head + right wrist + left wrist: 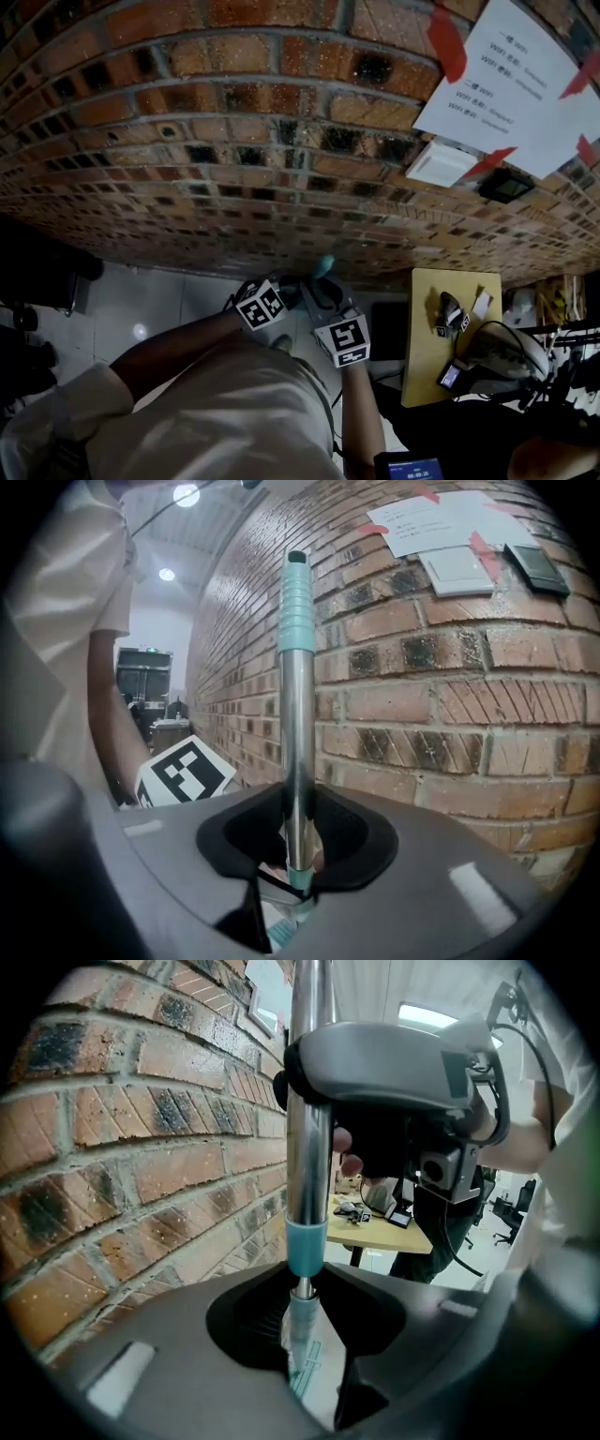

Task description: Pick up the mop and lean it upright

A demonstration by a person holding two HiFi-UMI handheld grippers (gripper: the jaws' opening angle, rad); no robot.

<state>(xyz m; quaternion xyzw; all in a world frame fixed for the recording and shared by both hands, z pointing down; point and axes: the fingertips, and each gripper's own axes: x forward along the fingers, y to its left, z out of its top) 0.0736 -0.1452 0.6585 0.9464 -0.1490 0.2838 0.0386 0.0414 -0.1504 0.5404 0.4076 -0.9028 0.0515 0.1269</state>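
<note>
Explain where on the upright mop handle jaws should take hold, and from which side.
Grip the bare metal tube of the mop handle, below the ribbed teal end grip. It stands upright close to the brick wall, so probably come level from the room side, jaws either side of the round tube.

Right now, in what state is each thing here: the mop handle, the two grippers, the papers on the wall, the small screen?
mop handle: upright, close beside the brick wall; whether it touches the wall cannot be told.
left gripper: shut on the mop handle.
right gripper: shut on the mop handle, higher up.
paper sheets: stuck to the wall with red tape.
small screen: lit.
</note>
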